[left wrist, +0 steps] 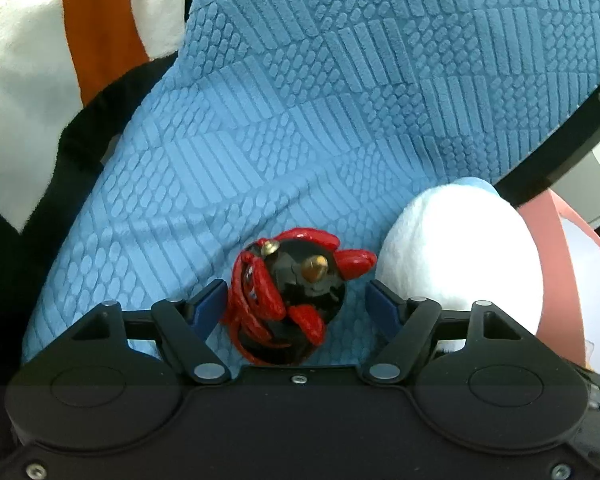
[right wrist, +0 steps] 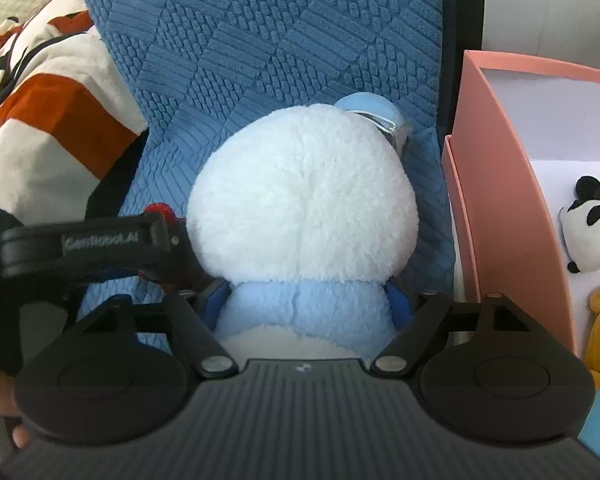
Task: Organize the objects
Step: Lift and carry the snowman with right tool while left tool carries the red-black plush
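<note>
Two toys remain on the blue embossed cushion beside the pink storage box: left tongs released around the red-and-black glossy figurine, right tongs grasping the white-and-blue plush toy.

Both cameras look down, very close. Both see the blue cushion and the white plush toy.

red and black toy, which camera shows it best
Left wrist: the red and black toy lies whole between the left gripper's open fingers. In the right wrist view only a red sliver peeks from behind that gripper.
</note>
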Tool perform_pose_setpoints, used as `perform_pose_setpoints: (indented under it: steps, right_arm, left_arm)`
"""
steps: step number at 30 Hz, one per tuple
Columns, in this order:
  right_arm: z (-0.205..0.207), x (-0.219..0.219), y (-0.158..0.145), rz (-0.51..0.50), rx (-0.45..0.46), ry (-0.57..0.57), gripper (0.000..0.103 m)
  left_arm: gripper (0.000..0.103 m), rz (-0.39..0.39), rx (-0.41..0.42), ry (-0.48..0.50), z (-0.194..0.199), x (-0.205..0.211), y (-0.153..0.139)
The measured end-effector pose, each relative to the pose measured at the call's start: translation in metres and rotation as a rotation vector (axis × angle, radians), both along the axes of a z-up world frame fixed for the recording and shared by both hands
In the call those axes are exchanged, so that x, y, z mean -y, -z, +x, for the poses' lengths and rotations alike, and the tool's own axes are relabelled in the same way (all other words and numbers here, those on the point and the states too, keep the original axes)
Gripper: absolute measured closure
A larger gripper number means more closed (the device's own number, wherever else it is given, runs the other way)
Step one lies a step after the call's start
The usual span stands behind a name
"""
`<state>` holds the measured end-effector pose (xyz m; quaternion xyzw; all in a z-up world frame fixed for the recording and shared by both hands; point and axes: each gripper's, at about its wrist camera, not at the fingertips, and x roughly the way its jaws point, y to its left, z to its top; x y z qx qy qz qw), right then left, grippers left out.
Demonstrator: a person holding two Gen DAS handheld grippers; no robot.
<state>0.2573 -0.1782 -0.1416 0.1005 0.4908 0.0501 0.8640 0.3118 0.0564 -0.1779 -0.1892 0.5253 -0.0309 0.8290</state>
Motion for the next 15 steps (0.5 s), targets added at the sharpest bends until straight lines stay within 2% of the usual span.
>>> perform_pose_setpoints:
  steps: [5, 10, 15]
  right_arm:
    - [0.000, -0.005, -0.002, -0.015, 0.010, -0.027, 0.024]
    - [-0.001, -0.006, -0.002, -0.019, 0.021, -0.038, 0.024]
    - [-0.008, -0.006, -0.006, 0.000, 0.037, -0.037, 0.024]
  left_arm:
    - [0.045, 0.012, 0.000, -0.023, 0.005, -0.002, 0.002]
    - [0.048, 0.023, 0.012, -0.025, 0.000, -0.003, -0.002]
    - [0.048, 0.000, 0.056, -0.021, -0.009, -0.005, -0.016]
